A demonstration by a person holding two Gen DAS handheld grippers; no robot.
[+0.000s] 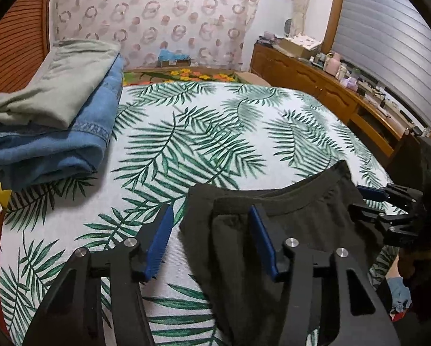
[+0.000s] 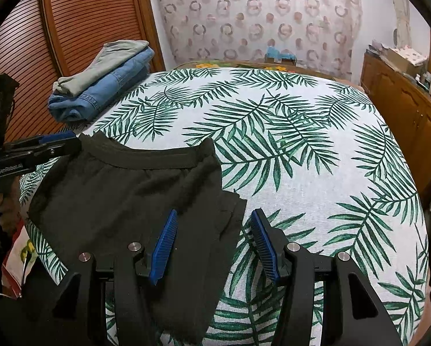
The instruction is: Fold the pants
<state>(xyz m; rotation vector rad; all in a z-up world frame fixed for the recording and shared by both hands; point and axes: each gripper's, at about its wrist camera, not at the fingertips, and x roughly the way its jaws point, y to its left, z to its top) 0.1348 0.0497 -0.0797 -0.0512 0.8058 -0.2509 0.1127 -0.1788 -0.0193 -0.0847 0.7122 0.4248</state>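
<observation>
Black pants point(image 2: 123, 190): lying on a bed with a palm-leaf cover point(image 2: 301, 158), waistband turned away from both cameras, legs running back under the tools and over the near edge. Left gripper point(image 1: 212, 239): jaws parted, blue pads clear of the cloth on both sides; the pants' left edge lies between them, its right pad above the fabric and its left pad above bare cover. Right gripper point(image 2: 215, 245): jaws parted to about the same width, with the pants' right edge and a strip of leg between them, left pad over the cloth, right pad over the cover; no pad presses on the fabric. In the left view the right gripper point(image 1: 385, 210) shows at the far side of the waistband, just beside its corner. In the right view the left gripper point(image 2: 42, 147) sits at the opposite waistband corner; touching or apart cannot be told. Folded clothes point(image 1: 56, 115): a pale green piece stacked on blue denim, well ahead and left of both jaws, at the bed's far left corner.
</observation>
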